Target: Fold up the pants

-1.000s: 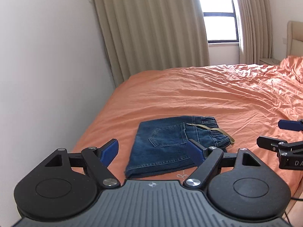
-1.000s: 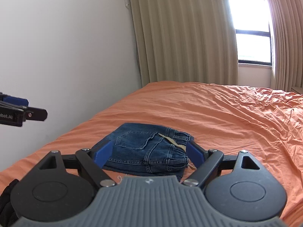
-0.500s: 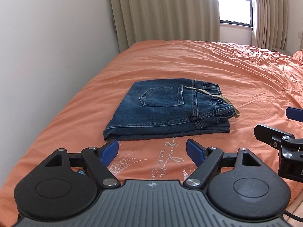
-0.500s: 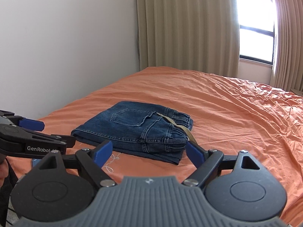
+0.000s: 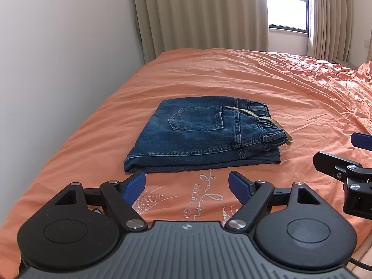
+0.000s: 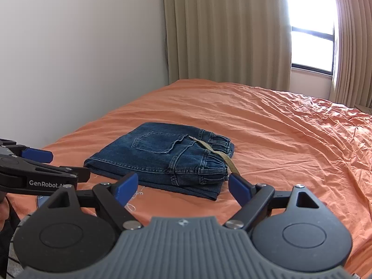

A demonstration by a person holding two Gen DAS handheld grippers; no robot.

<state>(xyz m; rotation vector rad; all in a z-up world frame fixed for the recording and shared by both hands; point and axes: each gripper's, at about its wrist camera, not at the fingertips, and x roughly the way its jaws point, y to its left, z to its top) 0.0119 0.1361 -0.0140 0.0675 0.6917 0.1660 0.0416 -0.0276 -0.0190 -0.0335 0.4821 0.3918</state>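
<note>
Dark blue jeans (image 5: 202,134) lie folded into a compact rectangle on the orange bed, back pocket up, with a tan drawstring (image 5: 265,123) trailing off the waistband. In the right wrist view the same jeans (image 6: 162,160) sit just ahead of the fingers. My left gripper (image 5: 187,187) hovers open over the sheet, short of the near edge of the jeans, holding nothing. My right gripper (image 6: 182,186) is also open and empty, close to the front corner of the fold. Each gripper shows at the edge of the other's view.
The orange bedsheet (image 5: 267,81) is wrinkled and carries white embroidered lettering (image 5: 204,193) near the front edge. A white wall (image 5: 58,58) runs along the bed's left side. Beige curtains (image 5: 204,14) and a bright window (image 5: 288,11) stand behind.
Both grippers have drawn back from the folded jeans toward the bed's near edge and stayed open. The jeans have not moved.
</note>
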